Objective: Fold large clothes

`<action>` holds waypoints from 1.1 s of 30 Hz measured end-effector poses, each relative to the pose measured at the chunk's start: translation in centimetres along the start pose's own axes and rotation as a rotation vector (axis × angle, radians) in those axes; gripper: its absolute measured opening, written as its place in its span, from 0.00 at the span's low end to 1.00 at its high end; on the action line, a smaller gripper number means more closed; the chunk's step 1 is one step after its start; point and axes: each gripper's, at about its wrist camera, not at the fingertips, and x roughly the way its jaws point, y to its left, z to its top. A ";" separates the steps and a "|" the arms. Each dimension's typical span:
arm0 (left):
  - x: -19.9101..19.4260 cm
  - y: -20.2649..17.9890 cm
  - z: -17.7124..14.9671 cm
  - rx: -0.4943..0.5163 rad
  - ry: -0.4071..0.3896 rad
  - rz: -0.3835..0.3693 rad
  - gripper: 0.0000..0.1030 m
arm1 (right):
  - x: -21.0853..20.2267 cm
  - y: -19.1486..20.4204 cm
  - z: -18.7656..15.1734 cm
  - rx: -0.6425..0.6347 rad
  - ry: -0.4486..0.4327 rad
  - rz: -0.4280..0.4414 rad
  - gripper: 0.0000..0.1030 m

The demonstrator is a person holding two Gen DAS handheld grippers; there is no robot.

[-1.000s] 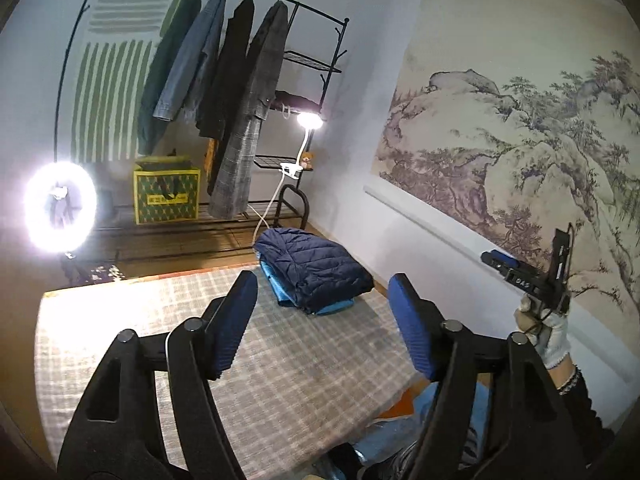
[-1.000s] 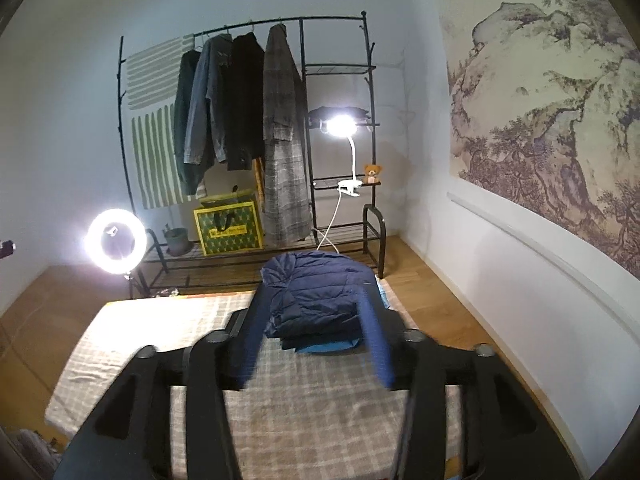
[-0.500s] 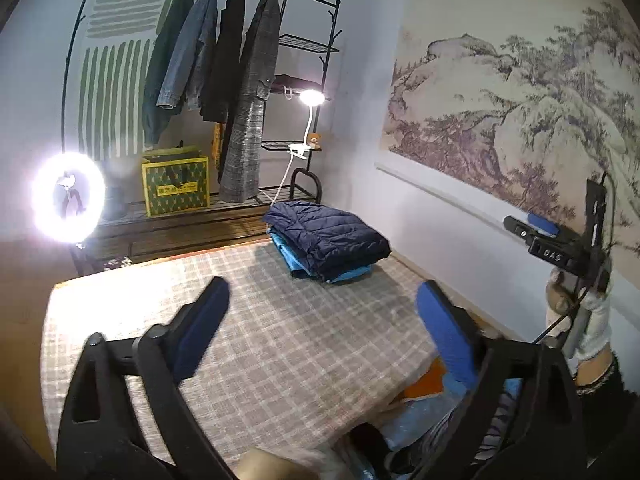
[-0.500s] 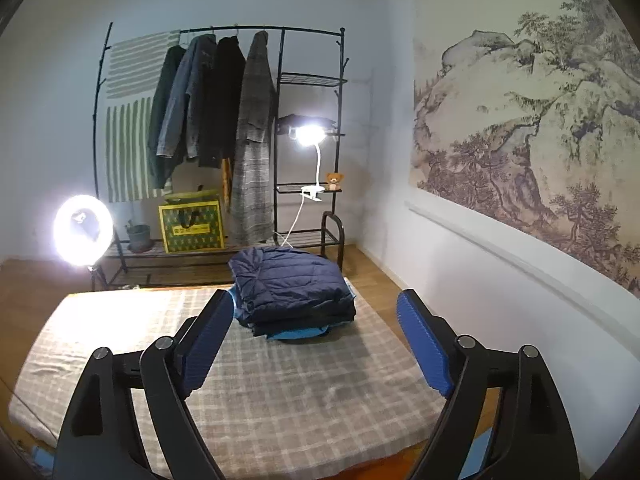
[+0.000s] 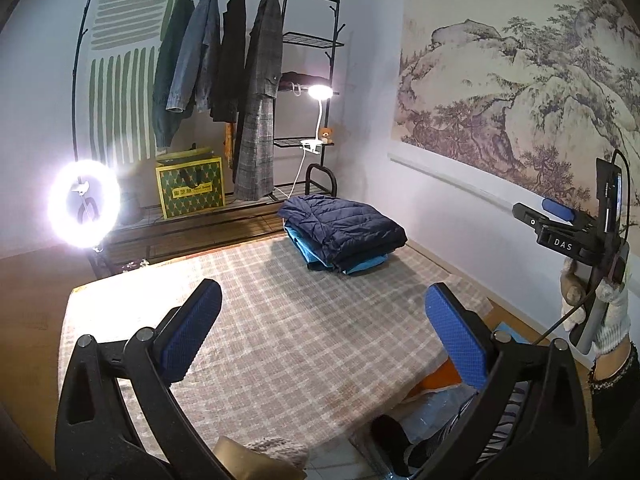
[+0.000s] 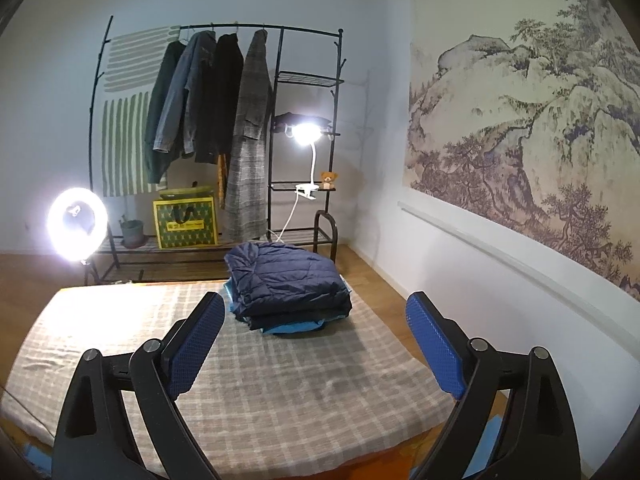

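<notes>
A folded navy puffer jacket (image 5: pixel 344 230) lies on top of folded blue clothes at the far right corner of a plaid-covered table (image 5: pixel 280 332); the jacket also shows in the right wrist view (image 6: pixel 288 280) on the same table (image 6: pixel 256 384). My left gripper (image 5: pixel 324 332) is open and empty, held above the near part of the table. My right gripper (image 6: pixel 314 344) is open and empty, above the near edge, short of the stack. The right gripper also shows in the left wrist view (image 5: pixel 560 220), held in a gloved hand at the right.
A clothes rack (image 6: pixel 208 92) with several hanging coats stands behind the table. A ring light (image 6: pixel 77 219) glows at the left, a clip lamp (image 6: pixel 306 134) on the shelf. A yellow-green bag (image 6: pixel 185 222) sits under the rack. Clothes lie on the floor (image 5: pixel 440 416) near the table's front right.
Both grippers have opened wide from a narrower gap. Both cameras rose and tilted, so the table and stack sit lower and farther in view.
</notes>
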 end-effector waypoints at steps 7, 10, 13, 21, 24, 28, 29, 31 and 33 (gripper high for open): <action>0.0 0.2 0.1 0.012 0.001 0.016 1.00 | 0.0 0.2 -0.1 -0.003 -0.006 -0.009 0.90; 0.0 0.4 0.2 0.016 0.001 0.019 1.00 | 0.0 0.4 0.0 -0.013 -0.010 -0.013 0.90; -0.1 0.7 0.2 0.019 -0.003 0.023 1.00 | 0.0 0.5 0.0 -0.015 -0.015 -0.015 0.90; -0.1 0.9 0.2 0.019 -0.005 0.026 1.00 | 0.0 0.7 0.0 -0.029 -0.026 -0.024 0.90; -0.1 1.3 0.2 0.022 -0.001 0.030 1.00 | 0.0 0.9 0.0 -0.031 -0.030 -0.026 0.90; -0.2 1.5 0.3 0.019 -0.005 0.030 1.00 | -0.2 1.0 0.0 -0.034 -0.029 -0.025 0.90; -0.2 1.6 0.3 0.019 -0.005 0.029 1.00 | -0.2 1.0 0.0 -0.035 -0.029 -0.025 0.90; -0.1 2.1 0.4 0.016 -0.007 0.030 1.00 | -0.2 1.1 0.0 -0.034 -0.029 -0.025 0.90; -0.1 2.4 0.3 0.015 -0.007 0.031 1.00 | -0.2 1.0 0.0 -0.033 -0.029 -0.025 0.90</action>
